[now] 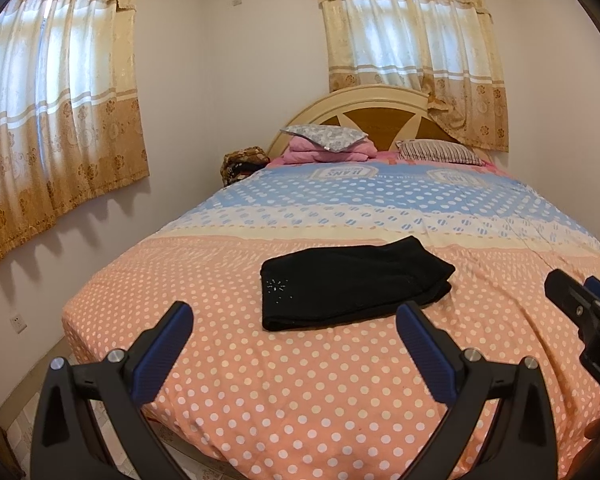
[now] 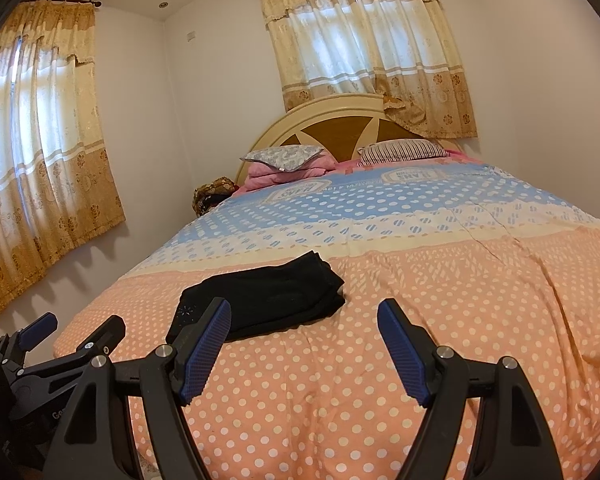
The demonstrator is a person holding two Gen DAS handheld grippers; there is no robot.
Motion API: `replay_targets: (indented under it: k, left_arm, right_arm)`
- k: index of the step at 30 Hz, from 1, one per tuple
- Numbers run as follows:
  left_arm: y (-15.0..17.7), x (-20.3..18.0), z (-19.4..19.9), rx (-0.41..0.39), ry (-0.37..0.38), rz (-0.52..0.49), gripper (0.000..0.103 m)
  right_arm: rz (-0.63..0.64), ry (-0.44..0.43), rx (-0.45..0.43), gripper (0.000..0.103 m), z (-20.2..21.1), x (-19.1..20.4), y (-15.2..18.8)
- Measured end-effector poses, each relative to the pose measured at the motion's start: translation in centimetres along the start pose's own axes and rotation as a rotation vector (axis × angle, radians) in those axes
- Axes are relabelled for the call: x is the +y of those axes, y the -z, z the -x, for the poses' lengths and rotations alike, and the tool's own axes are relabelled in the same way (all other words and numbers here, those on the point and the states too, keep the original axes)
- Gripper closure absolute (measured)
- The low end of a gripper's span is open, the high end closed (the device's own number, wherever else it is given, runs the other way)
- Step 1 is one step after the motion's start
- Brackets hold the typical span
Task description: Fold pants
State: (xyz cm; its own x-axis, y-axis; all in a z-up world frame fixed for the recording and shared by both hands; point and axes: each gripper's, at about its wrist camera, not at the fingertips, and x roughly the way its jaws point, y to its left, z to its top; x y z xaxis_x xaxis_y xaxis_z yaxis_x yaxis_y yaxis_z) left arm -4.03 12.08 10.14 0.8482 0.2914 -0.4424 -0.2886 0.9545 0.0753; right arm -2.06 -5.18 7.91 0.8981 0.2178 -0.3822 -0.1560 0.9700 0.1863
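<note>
Black pants lie folded into a compact rectangle on the orange dotted bedspread, with a small sparkly mark near their left end. My left gripper is open and empty, held back from the pants, above the bed's near edge. My right gripper is open and empty too, to the right of the pants, whose left end its left finger partly hides. Each gripper shows at the edge of the other's view: the right one and the left one.
The bed runs back to a cream and brown headboard with pillows and a pink folded blanket. Curtained windows are on the left and back walls. A narrow strip of floor lies left of the bed.
</note>
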Motion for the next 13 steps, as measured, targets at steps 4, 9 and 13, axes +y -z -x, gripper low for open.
replay_targets:
  k: [4, 9, 13]
  left_arm:
    - [0.16, 0.33, -0.63, 0.041, 0.049, 0.032, 0.0]
    - [0.34, 0.31, -0.84, 0.047, 0.045, 0.028, 0.0]
    - [0.36, 0.17, -0.81, 0.044, 0.044, 0.021, 0.0]
  right_arm:
    - [0.0, 0.001, 0.005, 0.026, -0.22, 0.02, -0.04]
    - [-0.001, 0.0, 0.01, 0.026, -0.32, 0.03, 0.02]
    - [-0.002, -0.001, 0.013, 0.026, -0.34, 0.01, 0.06]
